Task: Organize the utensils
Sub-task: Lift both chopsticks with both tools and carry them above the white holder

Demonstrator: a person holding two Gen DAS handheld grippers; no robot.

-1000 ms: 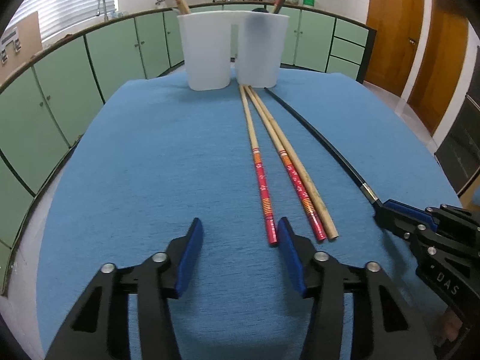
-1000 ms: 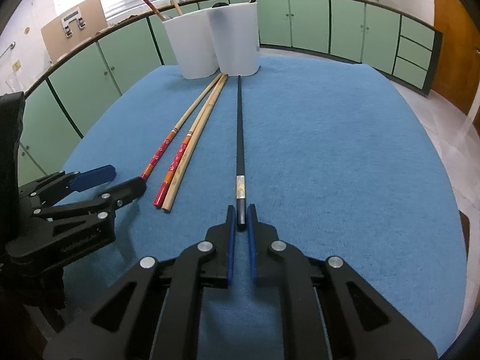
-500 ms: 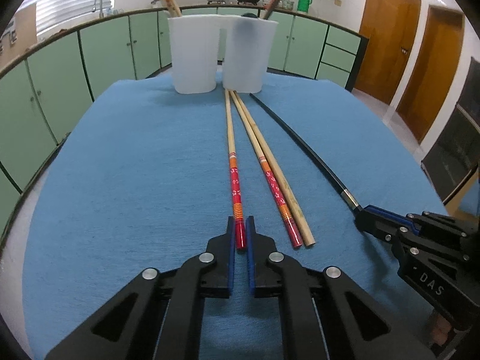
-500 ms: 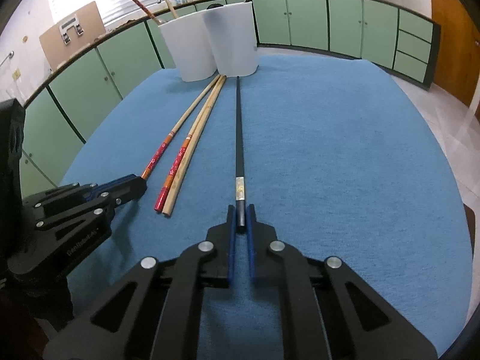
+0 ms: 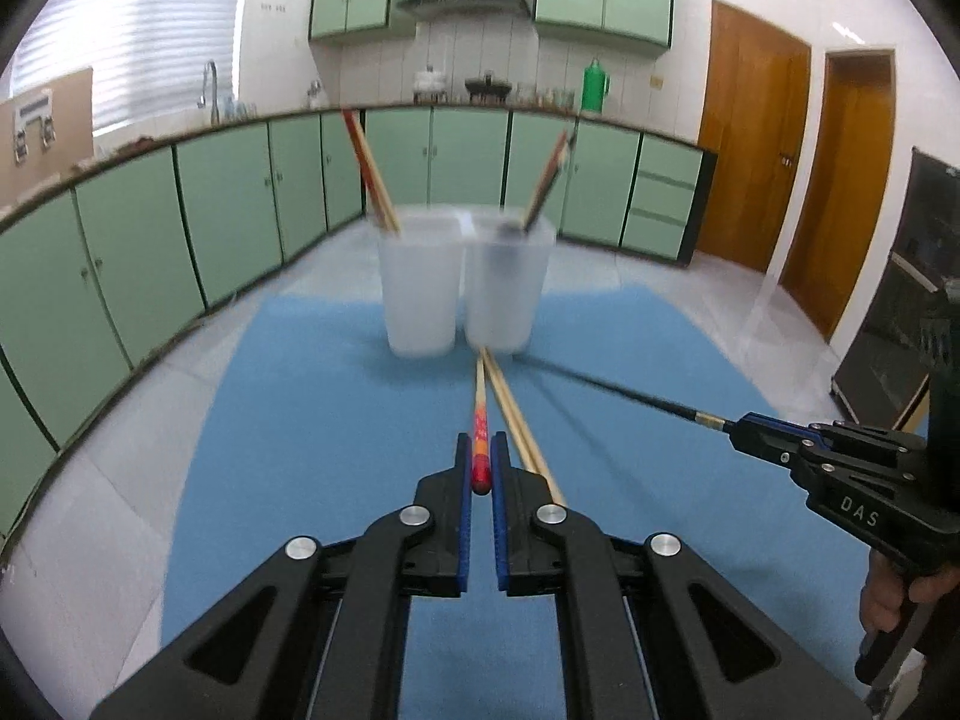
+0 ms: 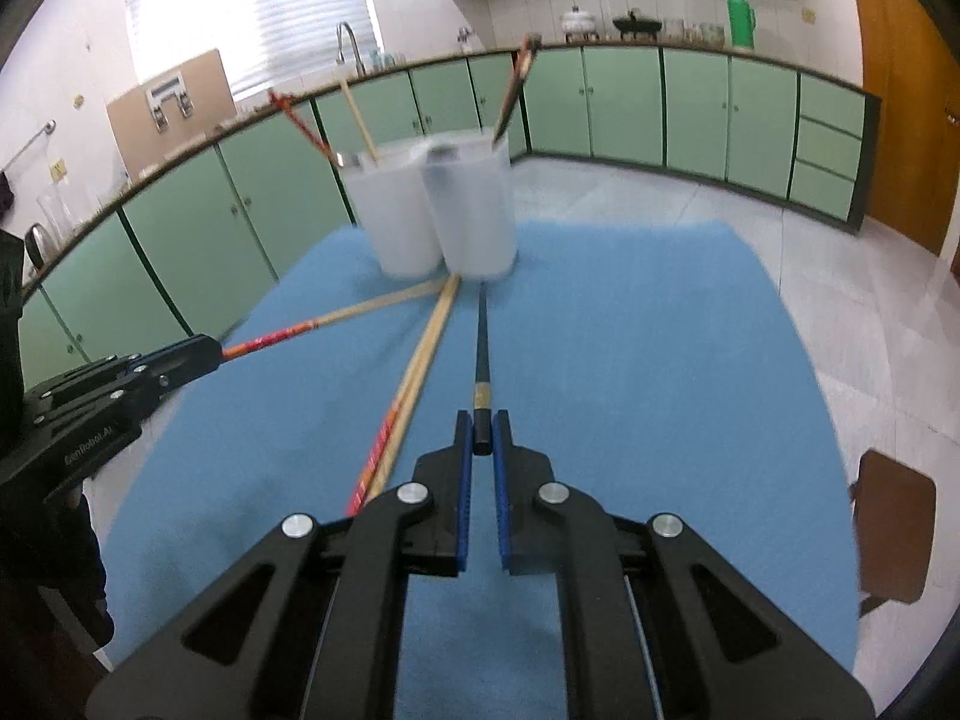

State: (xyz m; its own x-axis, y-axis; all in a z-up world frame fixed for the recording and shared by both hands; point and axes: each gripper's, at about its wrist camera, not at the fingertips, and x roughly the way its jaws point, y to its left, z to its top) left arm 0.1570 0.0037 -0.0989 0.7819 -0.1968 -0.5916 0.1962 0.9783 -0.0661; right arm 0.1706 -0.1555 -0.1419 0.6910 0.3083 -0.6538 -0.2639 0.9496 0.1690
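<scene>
Left claw [image 5: 480, 468] is clamped on the red end of a red-patterned chopstick [image 5: 480, 420], which runs straight ahead toward the two white cups [image 5: 465, 282]. Just right of it, two chopsticks [image 5: 516, 414] lie on the blue bench [image 5: 312, 432]. Right claw [image 6: 482, 441] is pinching the black chopstick [image 6: 482, 354] by its end, pointing at the same cups, which already have sticks in them.
</scene>
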